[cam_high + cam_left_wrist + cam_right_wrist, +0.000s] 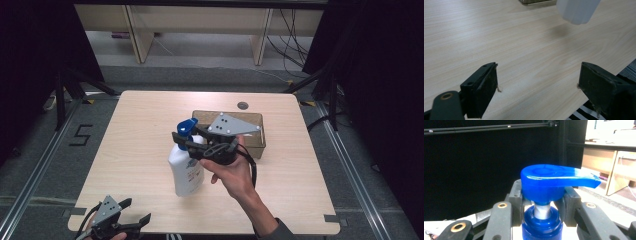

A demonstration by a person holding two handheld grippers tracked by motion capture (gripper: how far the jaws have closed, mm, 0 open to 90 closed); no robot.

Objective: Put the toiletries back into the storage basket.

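A white pump bottle [186, 172] with a blue pump head [187, 126] hangs just above the table, and its shadow lies under it. My right gripper [186, 140] is shut on the bottle's neck right under the pump head, held level by a hand from the right. In the right gripper view the blue pump head [549, 181] sits above the jaws, which press on the neck from both sides of my right gripper [543, 202]. My left gripper [137, 210] stands open at the table's near left corner. The left gripper view has the bottle's base [577, 10] far off, and my left gripper [537, 80] holds nothing.
A brown open box [252, 145] stands on the wooden table [140, 130] just behind the right hand. A round cable hole [243, 105] is at the table's far edge. Dark curtains flank the table; pale shelving stands beyond.
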